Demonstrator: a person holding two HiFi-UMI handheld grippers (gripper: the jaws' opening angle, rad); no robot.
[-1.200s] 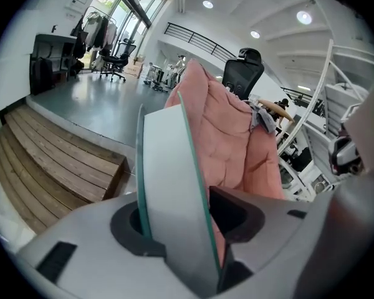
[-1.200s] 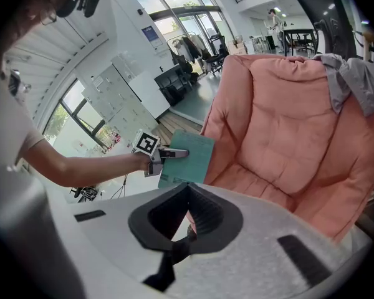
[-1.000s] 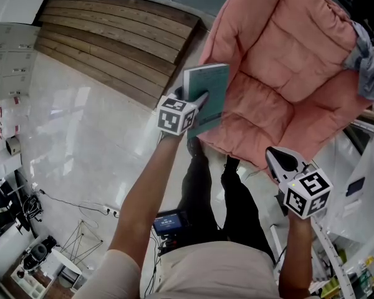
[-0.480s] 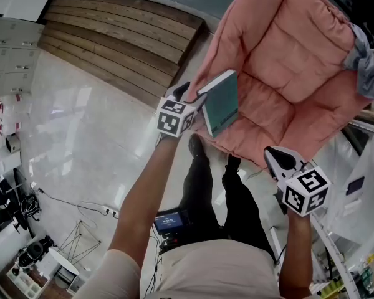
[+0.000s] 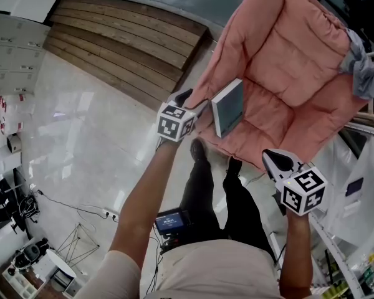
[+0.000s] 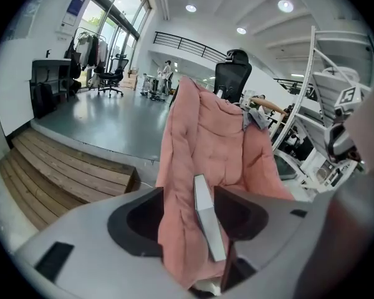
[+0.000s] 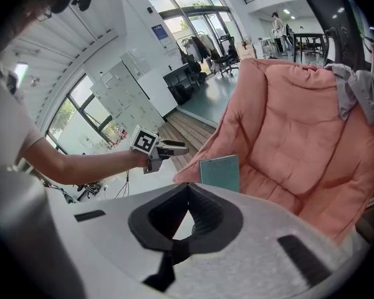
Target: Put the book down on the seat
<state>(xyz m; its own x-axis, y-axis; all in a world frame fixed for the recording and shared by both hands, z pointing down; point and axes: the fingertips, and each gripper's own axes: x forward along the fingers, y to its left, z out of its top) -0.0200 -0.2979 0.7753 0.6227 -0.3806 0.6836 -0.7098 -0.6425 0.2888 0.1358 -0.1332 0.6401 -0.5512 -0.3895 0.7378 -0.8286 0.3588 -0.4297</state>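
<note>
The teal book (image 5: 229, 108) stands on edge on the front of the pink padded chair seat (image 5: 280, 114), tilted. My left gripper (image 5: 193, 99) hovers just left of it at the seat's front edge, jaws wide and open. In the left gripper view the book (image 6: 207, 220) shows edge-on in the gap between the jaws, with neither pad pressing it. From the right gripper view the book's cover (image 7: 220, 172) faces me, with the left gripper (image 7: 168, 147) beside it. My right gripper (image 5: 275, 157) hangs lower right, shut and holding nothing.
A grey cloth (image 5: 361, 67) is draped over the chair's upper right corner. Wooden steps (image 5: 124, 36) lie to the far left over a glossy floor. A white rack (image 5: 355, 229) stands close on the right. The person's shoes (image 5: 196, 148) are at the chair's front.
The book has moved right from the left gripper's grip onto the seat and turned edge-up. The left jaws have let it go. The right gripper has barely moved.
</note>
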